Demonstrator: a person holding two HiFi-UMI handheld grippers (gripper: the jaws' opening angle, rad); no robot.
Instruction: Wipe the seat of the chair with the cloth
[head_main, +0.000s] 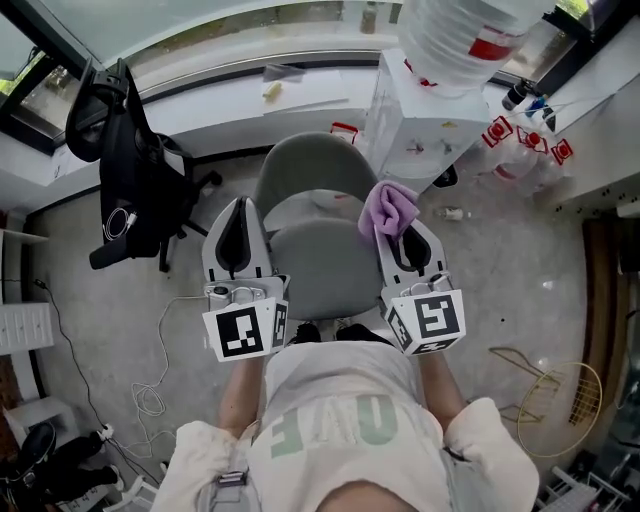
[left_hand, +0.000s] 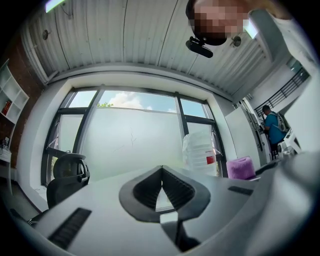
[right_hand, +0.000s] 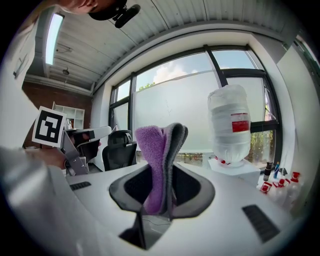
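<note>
A grey chair seat (head_main: 322, 262) with a rounded backrest (head_main: 310, 168) stands below me in the head view. My right gripper (head_main: 397, 232) hovers over the seat's right edge, shut on a purple cloth (head_main: 388, 208) that bunches up past its tips. In the right gripper view the cloth (right_hand: 159, 162) stands folded between the jaws, purple outside, grey inside. My left gripper (head_main: 240, 222) is held over the seat's left edge, shut with nothing in it; its tips meet in the left gripper view (left_hand: 161, 169). Both gripper views point up at the window, so the seat is hidden there.
A black office chair (head_main: 132, 170) stands to the left. A water dispenser with a big bottle (head_main: 456, 38) is at the back right, with spray bottles (head_main: 528, 128) beside it. Cables (head_main: 150, 390) lie on the floor at left, and a badminton racket (head_main: 560, 392) at right.
</note>
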